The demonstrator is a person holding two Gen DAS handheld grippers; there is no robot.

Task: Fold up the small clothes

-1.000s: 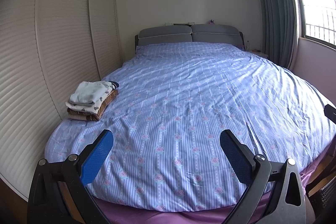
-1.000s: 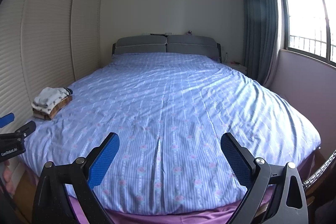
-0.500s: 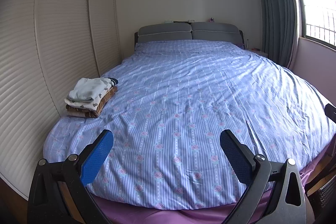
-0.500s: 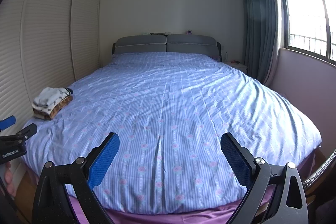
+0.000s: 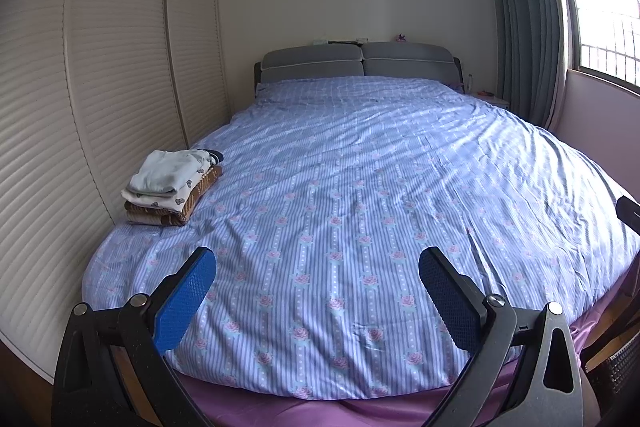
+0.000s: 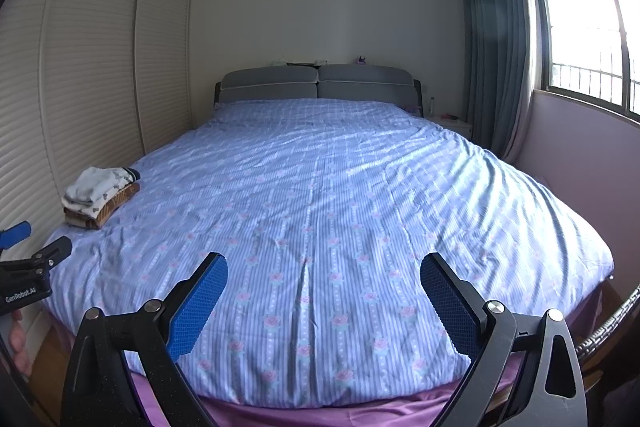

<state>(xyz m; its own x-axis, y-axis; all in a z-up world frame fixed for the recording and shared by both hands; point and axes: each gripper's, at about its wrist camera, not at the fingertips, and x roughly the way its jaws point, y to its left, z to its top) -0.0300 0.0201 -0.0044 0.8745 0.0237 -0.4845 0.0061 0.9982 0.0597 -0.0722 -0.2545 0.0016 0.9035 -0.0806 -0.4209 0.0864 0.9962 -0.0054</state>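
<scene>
A stack of folded small clothes (image 5: 172,187), white on top and brown at the bottom, lies at the left edge of the bed (image 5: 360,207); it also shows in the right wrist view (image 6: 100,195). My left gripper (image 5: 318,291) is open and empty, held over the foot of the bed. My right gripper (image 6: 324,295) is open and empty, also over the foot of the bed. The left gripper's side (image 6: 28,267) shows at the left edge of the right wrist view.
The bed has a blue striped flowered cover (image 6: 340,195) and a grey headboard (image 6: 316,83). Slatted wardrobe doors (image 5: 80,87) run along the left. Curtains (image 6: 496,47) and a window (image 6: 588,27) are on the right. A wicker basket edge (image 5: 624,363) is at bottom right.
Both grippers have drawn back a little from the bed and tilted slightly upward; the bed and the stack sit lower in both views. Both stay open.
</scene>
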